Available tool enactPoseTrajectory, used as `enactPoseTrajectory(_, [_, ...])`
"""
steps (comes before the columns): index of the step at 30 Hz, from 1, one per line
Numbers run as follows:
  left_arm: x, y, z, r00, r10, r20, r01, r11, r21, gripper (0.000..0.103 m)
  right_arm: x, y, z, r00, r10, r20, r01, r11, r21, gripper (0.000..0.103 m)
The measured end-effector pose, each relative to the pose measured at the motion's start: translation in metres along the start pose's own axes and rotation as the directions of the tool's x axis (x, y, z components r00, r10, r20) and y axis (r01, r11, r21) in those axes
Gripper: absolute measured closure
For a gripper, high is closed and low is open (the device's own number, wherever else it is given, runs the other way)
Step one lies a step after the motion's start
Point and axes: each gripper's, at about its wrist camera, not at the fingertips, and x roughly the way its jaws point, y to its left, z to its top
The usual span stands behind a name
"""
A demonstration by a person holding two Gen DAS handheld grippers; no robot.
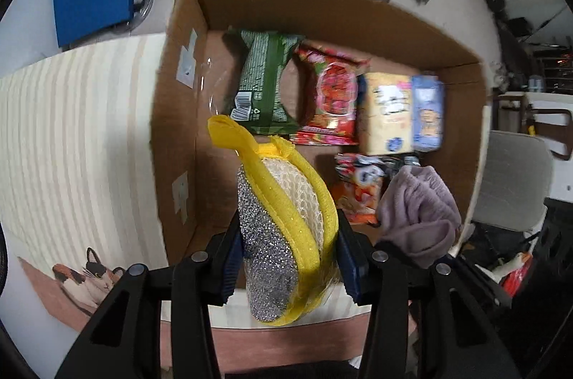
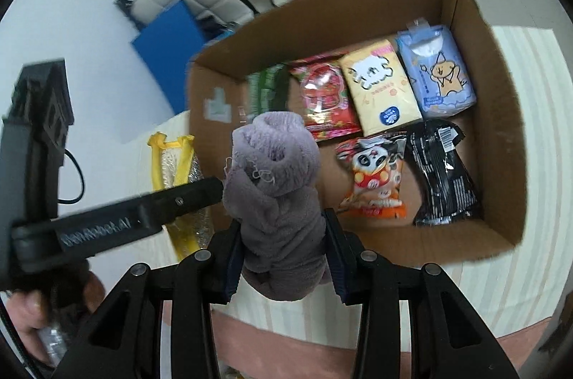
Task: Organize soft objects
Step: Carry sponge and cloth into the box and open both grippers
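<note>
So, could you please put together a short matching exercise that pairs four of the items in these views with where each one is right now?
Things:
1. yellow-edged scrubbing sponge
2. purple fuzzy sock
3. black snack packet
4. blue tissue pack

Places:
A. in the cardboard box, far row, right end
B. clamped in the left gripper
C. in the box, near row, right end
D. clamped in the right gripper

Pairs: 1-B, 2-D, 3-C, 4-A
</note>
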Motion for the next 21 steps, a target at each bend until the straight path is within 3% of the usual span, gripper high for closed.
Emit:
enactPoseTrajectory(10, [0.065, -0.005, 0.022, 0.979, 0.109, -0.172, -0.103, 0.994, 0.043, 0.056, 0.065, -0.018, 0.022, 0.996, 0.000, -0.091, 0.008, 0.996, 0.086, 0.060])
enactPoseTrajectory(16, [0.065, 0.000, 0.019, 0.982, 0.103, -0.160, -0.103, 0.995, 0.009, 0.054, 0.084, -0.018, 0.028, 0.989, -0.056, -0.137, 0.064, 0.996, 0.054, 0.052])
enactPoseTrajectory(17, [0.063, 0.000, 0.018, 0.982, 0.100, -0.157, -0.100, 0.995, 0.007, 0.051, 0.085, -0.017, 0.029, 0.988, -0.064, -0.140, 0.070, 0.997, 0.040, 0.044])
enactPoseTrajectory(18, [0.062, 0.001, 0.017, 0.983, 0.100, -0.152, -0.100, 0.995, 0.009, 0.040, 0.086, -0.016, 0.030, 0.987, -0.071, -0.143, 0.076, 0.997, 0.034, 0.040])
enactPoseTrajectory(20, [0.058, 0.002, 0.017, 0.985, 0.101, -0.137, -0.100, 0.995, 0.012, 0.026, 0.086, -0.016, 0.031, 0.986, -0.089, -0.143, 0.093, 0.995, 0.022, 0.038])
enactPoseTrajectory(21, [0.056, 0.004, 0.018, 0.987, 0.102, -0.126, -0.101, 0.995, 0.013, 0.024, 0.085, -0.016, 0.030, 0.985, -0.096, -0.140, 0.099, 0.995, 0.014, 0.038])
